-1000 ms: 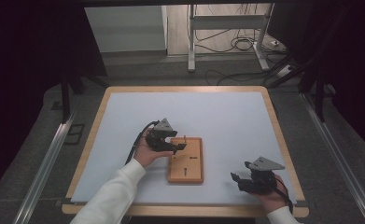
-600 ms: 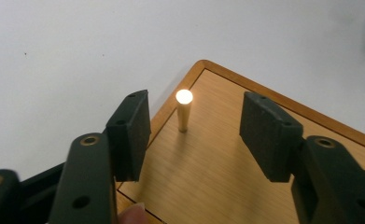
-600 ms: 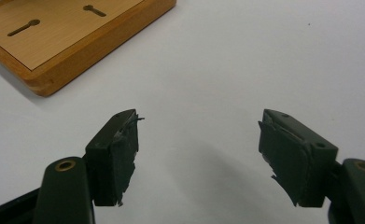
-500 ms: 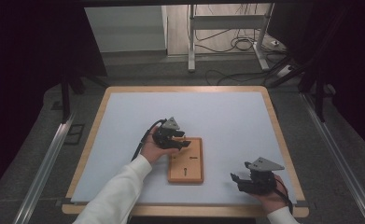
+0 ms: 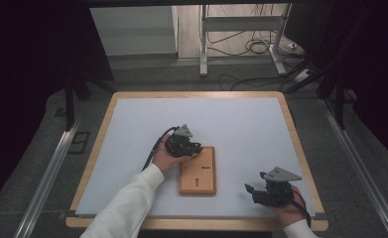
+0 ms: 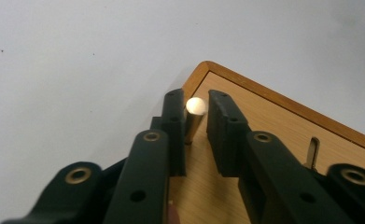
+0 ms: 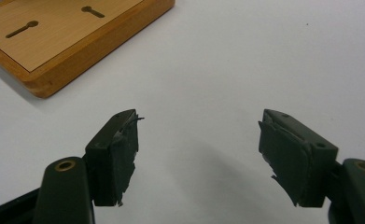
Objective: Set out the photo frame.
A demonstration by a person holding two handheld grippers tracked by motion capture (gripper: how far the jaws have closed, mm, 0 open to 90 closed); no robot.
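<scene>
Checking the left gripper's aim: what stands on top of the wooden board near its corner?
A small upright peg stands on the wooden board, between the left gripper's jaws, against one of them. Its foot is partly hidden by that jaw, so its seating can't be judged.

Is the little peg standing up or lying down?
Standing up. The wooden peg rises from the wooden board, between the left hand-held gripper's jaws.

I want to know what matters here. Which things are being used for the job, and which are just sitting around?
In use: wooden board; small peg standing on it, between the jaws of the left gripper.

Just around: right gripper, open over the bare white mat; cables on the floor behind the table.
</scene>
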